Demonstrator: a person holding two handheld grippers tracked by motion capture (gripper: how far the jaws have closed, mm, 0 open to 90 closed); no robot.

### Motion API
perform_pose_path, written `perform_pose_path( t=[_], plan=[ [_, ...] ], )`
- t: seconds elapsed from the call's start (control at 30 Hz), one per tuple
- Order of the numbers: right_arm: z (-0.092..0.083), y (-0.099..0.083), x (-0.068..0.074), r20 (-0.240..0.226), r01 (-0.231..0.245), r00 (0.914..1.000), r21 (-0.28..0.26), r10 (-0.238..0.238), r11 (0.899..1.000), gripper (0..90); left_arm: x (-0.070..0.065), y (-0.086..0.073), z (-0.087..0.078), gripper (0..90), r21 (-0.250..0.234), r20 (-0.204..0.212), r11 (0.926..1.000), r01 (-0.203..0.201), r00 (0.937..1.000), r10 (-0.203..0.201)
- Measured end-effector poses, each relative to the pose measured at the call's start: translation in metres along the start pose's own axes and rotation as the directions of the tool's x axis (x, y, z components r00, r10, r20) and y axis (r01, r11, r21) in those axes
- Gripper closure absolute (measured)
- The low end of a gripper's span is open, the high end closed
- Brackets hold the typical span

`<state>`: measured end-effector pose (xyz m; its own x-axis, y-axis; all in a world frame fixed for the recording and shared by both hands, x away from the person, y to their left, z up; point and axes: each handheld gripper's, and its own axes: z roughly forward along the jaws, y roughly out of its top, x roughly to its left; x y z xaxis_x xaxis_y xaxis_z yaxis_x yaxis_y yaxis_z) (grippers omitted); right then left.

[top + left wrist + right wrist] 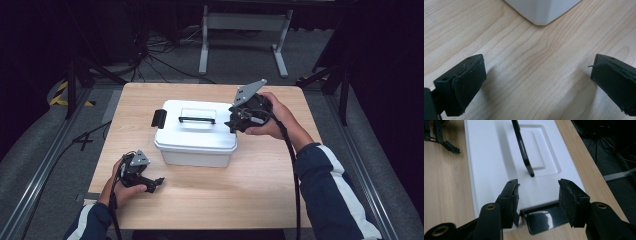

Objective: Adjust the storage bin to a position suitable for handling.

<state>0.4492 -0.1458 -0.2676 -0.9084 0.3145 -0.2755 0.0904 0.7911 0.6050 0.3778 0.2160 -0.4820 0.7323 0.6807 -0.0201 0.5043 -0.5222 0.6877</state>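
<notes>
A white plastic box [195, 132] with a lid sits in the middle of a light wooden table [250, 195]. The box has a black carry handle [197, 119] along the top of its lid and a black latch at each short end.

The right gripper [233, 123], held in the person's right hand [274, 119], is at the box's right end. In the right gripper view its jaws stand parted and released, one on each side of the glossy black latch [541, 217], which lies between them and slightly below the pads [515, 202]. Nothing is gripped yet. The latch's long side runs across the gap from jaw to jaw. Beyond the jaws the lid and handle stretch straight ahead, so the box's long axis points away from this gripper.

The left gripper [156, 183] rests low over the table near the box's front left corner, well apart from the far latch [159, 118]. In the left gripper view its jaws are wide apart and released, with bare wood between them and one white box corner ahead.

The right hand is far nearer a latch, so it seems likeliest to act. The high view shows both latches and both hands; the right gripper view alone shows the latch sitting between the pads.
</notes>
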Motion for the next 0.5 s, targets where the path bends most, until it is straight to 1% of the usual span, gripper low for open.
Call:
perform_pose_path(
  t=[0.03, 0.1, 0.13, 0.17, 0.2, 0.27, 0.3, 0.33, 0.37, 0.43, 0.5],
  plan=[
    [0.004, 0.003, 0.0, 0.003, 0.01, 0.9999, 0.005, -0.01, 1.0, 52.0, 0.0, -0.001, -0.001, 0.5, -0.003, -0.001, 1.0, -0.004, 1.0, 0.004],
    [0.011, 0.008, 0.0, -0.01, 0.029, 0.9995, 0.012, -0.029, 1.0, 52.2, -0.001, -0.003, -0.002, 0.5, 0.0, -0.003, 1.0, 0.003, 1.0, -0.003],
    [0.011, 0.008, 0.0, -0.01, 0.029, 0.9995, 0.012, -0.029, 1.0, 52.2, -0.001, -0.003, -0.002, 0.5, 0.0, -0.003, 1.0, 0.003, 1.0, -0.003],
    [0.015, 0.011, 0.0, -0.016, 0.033, 0.9993, 0.015, -0.033, 0.999, 52.7, 0.0, -0.004, -0.004, 0.5, 0.001, -0.006, 1.0, -0.004, 1.0, 0.004],
    [0.022, 0.014, 0.0, -0.014, 0.046, 0.9989, 0.024, -0.046, 0.999, 53.0, -0.001, -0.005, -0.004, 0.5, 0.003, -0.005, 1.0, 0.005, 1.0, -0.005],
    [0.03, 0.019, 0.0, -0.02, 0.067, 0.9976, 0.042, -0.066, 0.997, 53.7, -0.001, -0.007, -0.006, 0.5, -0.007, -0.011, 1.0, 0.003, 0.9999, -0.003],
    [0.034, 0.02, 0.001, -0.025, 0.071, 0.9972, 0.047, -0.07, 0.996, 54.1, -0.002, -0.008, -0.007, 0.6, -0.003, -0.011, 0.9999, 0.01, 0.9999, -0.01],
    [0.037, 0.022, 0.0, -0.029, 0.081, 0.9964, 0.057, -0.079, 0.995, 54.2, -0.001, -0.008, -0.008, 0.6, -0.001, -0.014, 1.0, 0.001, 0.9999, -0.001],
    [0.041, 0.024, 0.0, -0.038, 0.082, 0.9962, 0.065, -0.079, 0.995, 54.2, -0.002, -0.009, -0.008, 0.5, -0.004, -0.01, 0.9999, 0.01, 0.9999, -0.01],
    [0.048, 0.027, -0.001, -0.034, 0.094, 0.9952, 0.089, -0.092, 0.992, 55.3, -0.002, -0.011, -0.01, 0.6, 0.002, -0.011, 0.9999, 0.013, 0.9999, -0.013],
    [0.05, 0.029, -0.001, -0.038, 0.095, 0.9951, 0.096, -0.091, 0.991, 55.5, -0.002, -0.012, -0.011, 0.6, 0.003, -0.01, 0.9999, 0.011, 0.9999, -0.01]
  ],
)
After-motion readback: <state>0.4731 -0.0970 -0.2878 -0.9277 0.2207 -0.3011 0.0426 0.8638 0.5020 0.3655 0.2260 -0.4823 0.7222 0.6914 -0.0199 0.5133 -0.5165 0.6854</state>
